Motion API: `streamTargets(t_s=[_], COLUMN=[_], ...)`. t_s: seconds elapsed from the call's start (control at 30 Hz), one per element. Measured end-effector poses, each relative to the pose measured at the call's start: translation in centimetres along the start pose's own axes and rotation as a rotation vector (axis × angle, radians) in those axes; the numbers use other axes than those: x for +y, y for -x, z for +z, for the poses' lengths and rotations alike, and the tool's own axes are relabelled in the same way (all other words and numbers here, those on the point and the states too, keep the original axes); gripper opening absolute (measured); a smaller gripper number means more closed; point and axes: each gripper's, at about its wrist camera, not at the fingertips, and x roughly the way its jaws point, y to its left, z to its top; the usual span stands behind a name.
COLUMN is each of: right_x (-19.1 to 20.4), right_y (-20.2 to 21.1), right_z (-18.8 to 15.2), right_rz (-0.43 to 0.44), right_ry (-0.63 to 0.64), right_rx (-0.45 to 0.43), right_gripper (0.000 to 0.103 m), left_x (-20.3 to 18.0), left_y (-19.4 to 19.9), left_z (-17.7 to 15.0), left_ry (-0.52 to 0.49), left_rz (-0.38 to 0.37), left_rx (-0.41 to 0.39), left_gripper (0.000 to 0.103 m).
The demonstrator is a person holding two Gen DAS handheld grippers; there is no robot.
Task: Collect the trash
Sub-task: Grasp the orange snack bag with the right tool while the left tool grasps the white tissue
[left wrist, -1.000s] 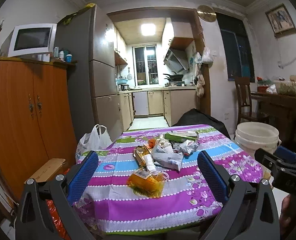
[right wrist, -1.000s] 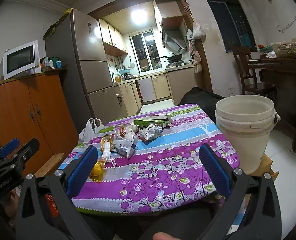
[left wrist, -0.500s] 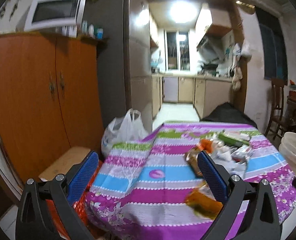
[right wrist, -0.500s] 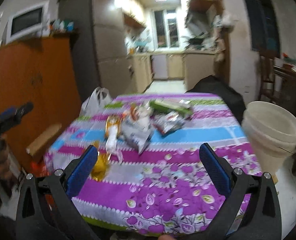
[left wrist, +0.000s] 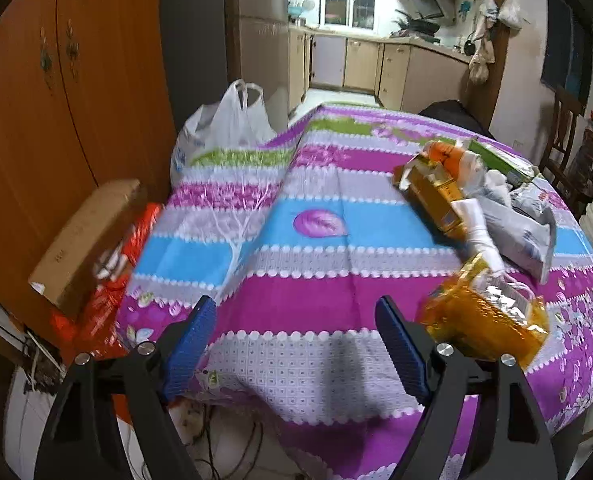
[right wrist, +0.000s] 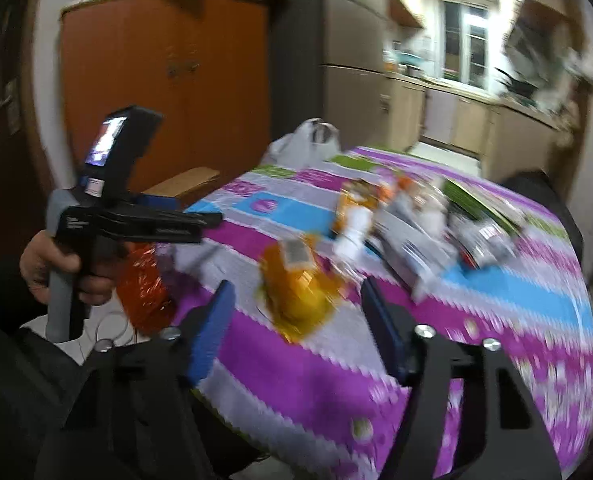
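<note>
Your right gripper (right wrist: 296, 332), jaws just narrowing and empty, frames the orange wrapper (right wrist: 296, 300), long axis toward upper left

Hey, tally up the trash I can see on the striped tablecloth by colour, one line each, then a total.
Orange or yellow wrappers: 2, the crinkly orange bag and the yellow packet
Grey or silver pouches: 2, the large one and the one behind it
Green box: 1
White tube: 1
Total: 6 clearly visible; the pile may hide more.

No text can be read: print on the wrappers (left wrist: 448, 196) and the cardboard box (left wrist: 84, 240) beside the desk (left wrist: 296, 300) is blurred.
</note>
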Motion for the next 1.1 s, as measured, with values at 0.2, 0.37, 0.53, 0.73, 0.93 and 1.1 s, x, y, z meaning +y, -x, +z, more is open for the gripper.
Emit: streamTargets(t_s=[0.2,0.37,0.53,0.73,0.93,1.1], right_x=[1.3,1.2,2.1,1.6,-3.4,-8.7], right_y=[-4.1,-6.7,-7.7,-6.8,1.2,6.1], right_z=[2.1,1.5,0.8,0.7,1.8,-0.2], right_rz=[-0.005,-0.002,-0.017,0.004,0.030,-0.090], right_ry=[0.176,0.259,0.299,0.245,-0.052,-0.275], right_rx=[0.109,0.202,0.225,0.186,-0.018,-0.108], right_gripper=[0.057,0.057,0.039,0.027,0.027,0.027], left_x=[1.3,1.4,0.9,-0.2,-3.0,-7.8], left_y=[-1.4,-2.7,-3.8,-4.4,-3.3,-4.1], left_z=[1.0,1.3,1.8,2.6,3.6,3.5], left_ry=[0.037,0.027,0.040,0.034,-0.033,-0.035], left_rz=[-0.025,-0.036,-0.045,-0.070,-0.104,-0.157], left_rx=[0.002,0.050,0.065,0.091,0.094,0.160], left_gripper=[0.081,0.082,0.082,0.082,0.082,0.074])
